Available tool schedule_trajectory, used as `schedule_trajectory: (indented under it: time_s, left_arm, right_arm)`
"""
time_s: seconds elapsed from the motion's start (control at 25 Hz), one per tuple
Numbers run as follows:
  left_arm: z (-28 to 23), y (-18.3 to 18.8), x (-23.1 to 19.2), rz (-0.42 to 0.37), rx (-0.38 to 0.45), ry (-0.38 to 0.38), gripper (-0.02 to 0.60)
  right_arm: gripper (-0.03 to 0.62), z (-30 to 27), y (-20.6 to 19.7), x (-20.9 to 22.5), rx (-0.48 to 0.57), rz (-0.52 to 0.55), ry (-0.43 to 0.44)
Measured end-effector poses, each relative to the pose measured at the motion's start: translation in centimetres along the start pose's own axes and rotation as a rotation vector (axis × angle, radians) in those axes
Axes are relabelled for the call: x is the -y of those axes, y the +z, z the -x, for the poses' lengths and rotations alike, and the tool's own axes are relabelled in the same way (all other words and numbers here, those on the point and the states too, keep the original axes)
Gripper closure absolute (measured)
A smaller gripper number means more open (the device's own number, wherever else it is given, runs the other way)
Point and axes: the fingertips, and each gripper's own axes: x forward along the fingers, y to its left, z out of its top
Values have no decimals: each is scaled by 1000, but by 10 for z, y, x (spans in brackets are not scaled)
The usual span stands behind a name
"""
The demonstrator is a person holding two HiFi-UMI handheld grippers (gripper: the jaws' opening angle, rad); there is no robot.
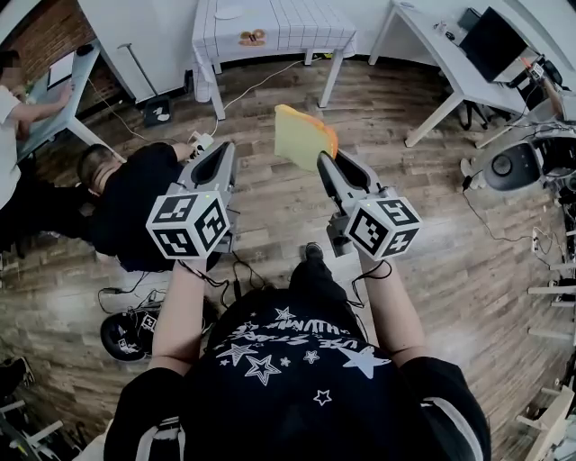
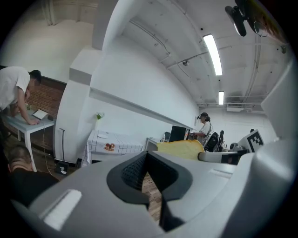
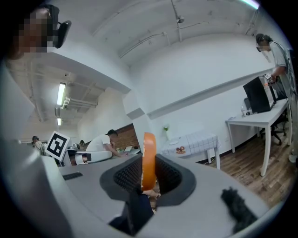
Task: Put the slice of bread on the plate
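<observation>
A checked-cloth table (image 1: 288, 22) stands on the wood-plank floor (image 1: 270, 212)

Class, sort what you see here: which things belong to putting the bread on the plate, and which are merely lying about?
Job in hand: slice of bread, clamped in the right gripper; plate on the checked table.
Lying about: monitor; white desk; white cable.

Ahead of us, checked-cloth table (image 1: 279, 27) on wood floor (image 1: 270, 108), white plate (image 1: 229, 13) at its back, brown food (image 1: 252, 38) at its front edge.
</observation>
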Motion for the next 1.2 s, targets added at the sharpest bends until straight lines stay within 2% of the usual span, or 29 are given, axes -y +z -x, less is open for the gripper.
schedule_trajectory:
  time_s: [0.32,0.6,1.0,1.2]
  left_arm:
    - [-28,-13,-6,24,-34,30,574]
    - [-85,-17,-4,32,-50,52,574]
    - [-188,8,12,-5,-61,152,574]
    - [-218,13,22,-9,-39,210,572]
  right_arm:
    - [502,-10,-7,31,-28,-16,-2]
    - [502,-37,-6,83,-59,-38,27]
    - [502,-85,50,202,-52,-48,91]
    - [502,-100,57,249,-76,-80,128]
